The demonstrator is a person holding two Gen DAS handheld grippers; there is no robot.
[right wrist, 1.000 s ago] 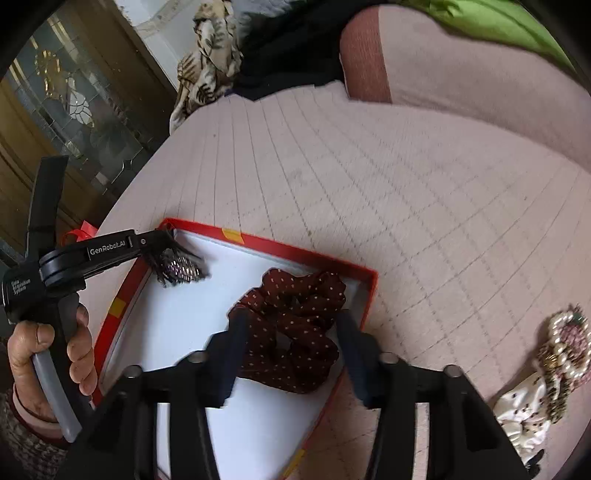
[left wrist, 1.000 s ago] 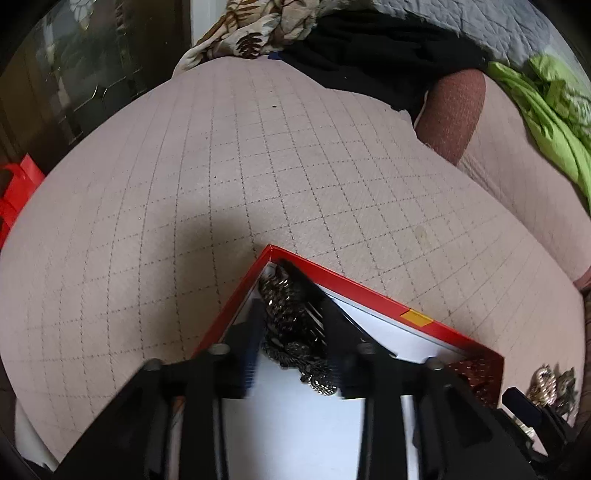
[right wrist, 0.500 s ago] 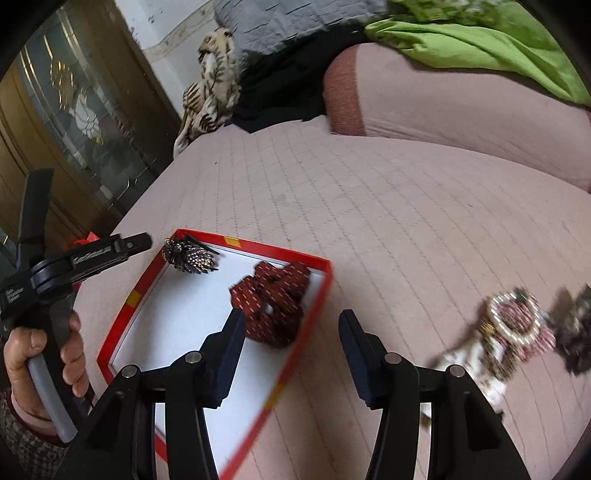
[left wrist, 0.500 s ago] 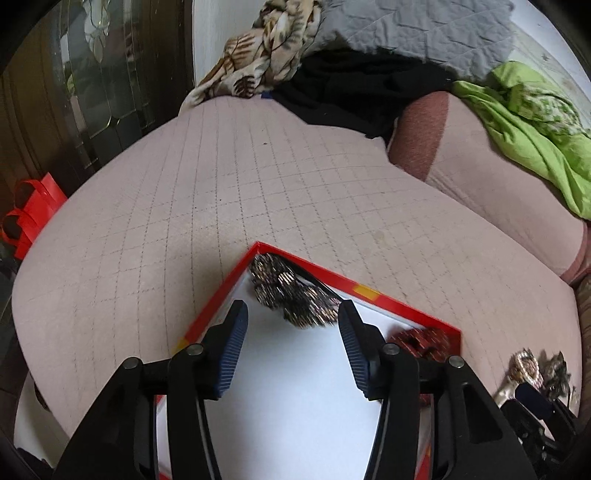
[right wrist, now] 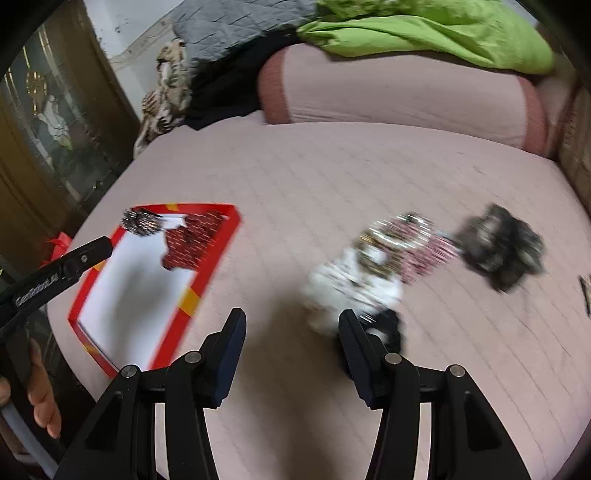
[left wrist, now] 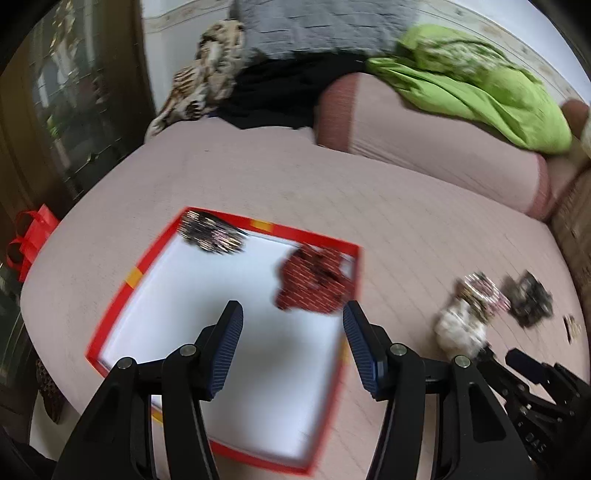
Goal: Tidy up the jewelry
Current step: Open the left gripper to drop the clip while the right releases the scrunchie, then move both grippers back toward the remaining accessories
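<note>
A red-rimmed box with a white floor (left wrist: 229,295) (right wrist: 133,280) lies on the pink quilted bed. In it are a dark beaded piece (left wrist: 210,232) (right wrist: 142,221) at the far corner and a dark red dotted scrunchie (left wrist: 312,282) (right wrist: 192,240). My left gripper (left wrist: 291,347) is open and empty above the box. My right gripper (right wrist: 291,350) is open and empty over the bed, right of the box. A white and pearl jewelry pile (right wrist: 376,266) (left wrist: 469,310) and a dark piece (right wrist: 502,247) (left wrist: 530,297) lie on the bed to the right.
A pink bolster (right wrist: 399,92) and green cloth (right wrist: 424,29) lie at the back. Patterned, grey and black fabrics (left wrist: 221,74) sit at the back left. A red bag (left wrist: 29,236) hangs off the bed's left edge. A small dark item (right wrist: 585,291) lies at the far right.
Both grippers have pulled back and up from the box, leaving the beaded piece and the scrunchie inside. The right gripper has swung right toward the jewelry pile. Views are motion-blurred.
</note>
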